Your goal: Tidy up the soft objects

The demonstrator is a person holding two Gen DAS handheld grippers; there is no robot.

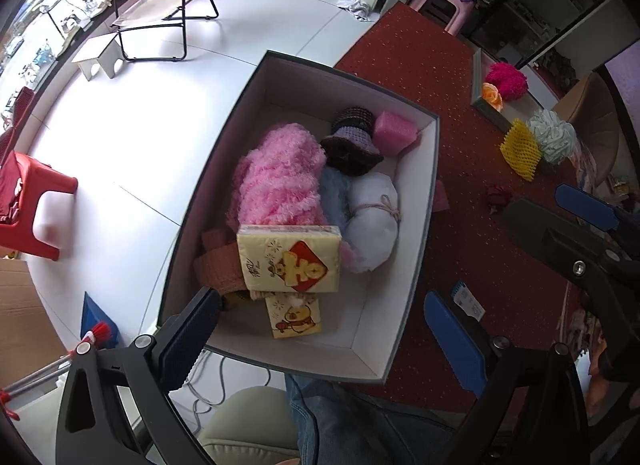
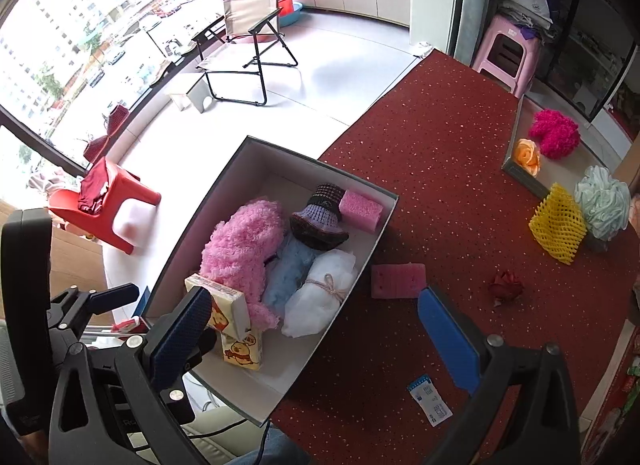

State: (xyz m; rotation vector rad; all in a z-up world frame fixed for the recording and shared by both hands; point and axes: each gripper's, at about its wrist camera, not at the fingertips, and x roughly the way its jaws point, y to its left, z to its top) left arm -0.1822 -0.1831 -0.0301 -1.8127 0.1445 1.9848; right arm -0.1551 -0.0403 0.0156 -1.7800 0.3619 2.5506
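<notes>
A white-lined box on the red table holds a fluffy pink item, a knitted hat, a pink foam block, a white tied bundle, a blue item and two yellow tissue packs. My left gripper is open and empty above the box's near end. My right gripper is open and empty over the box's near right corner. A pink sponge lies beside the box.
On the table to the right lie a yellow foam net, a pale bath pouf, a dark red flower, a paper tag, and a tray with a magenta fluffy item and an orange rose. A red stool stands on the floor at left.
</notes>
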